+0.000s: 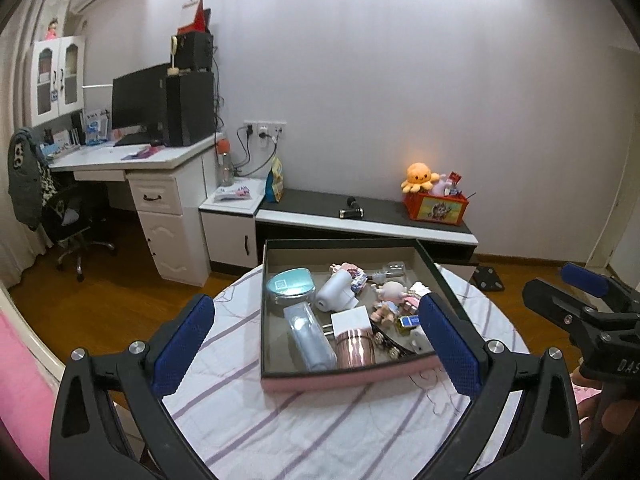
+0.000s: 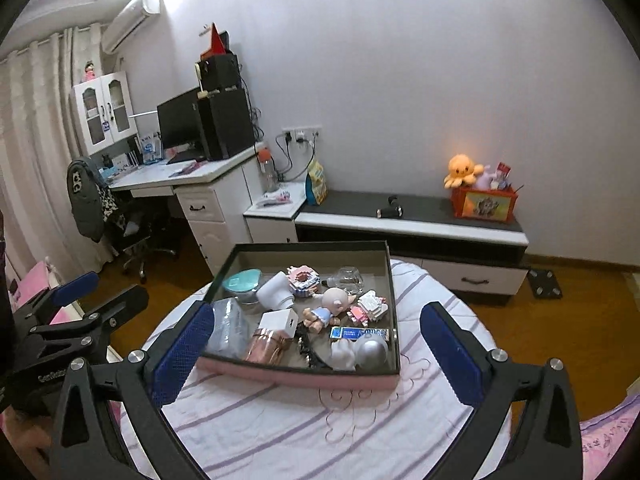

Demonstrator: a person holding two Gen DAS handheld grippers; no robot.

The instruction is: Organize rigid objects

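Note:
A shallow pink box [image 1: 344,380] with a dark rim sits on a round table with a striped cloth [image 1: 280,412]; it also shows in the right wrist view [image 2: 300,378]. It holds several small rigid items: a teal-lidded tin [image 1: 290,284], a white cylinder [image 1: 336,292], a baby doll [image 2: 334,300], a pink metallic cup [image 1: 354,348] and a silver ball [image 2: 372,350]. My left gripper [image 1: 316,344] is open and empty above the box's near part. My right gripper [image 2: 316,348] is open and empty in front of the box.
A low black-and-white cabinet [image 1: 360,220] stands behind the table with an orange toy box [image 1: 436,206] and an octopus plush [image 1: 418,176]. A white desk [image 1: 132,160] with monitor and an office chair [image 1: 68,216] are to the left. The floor is wood.

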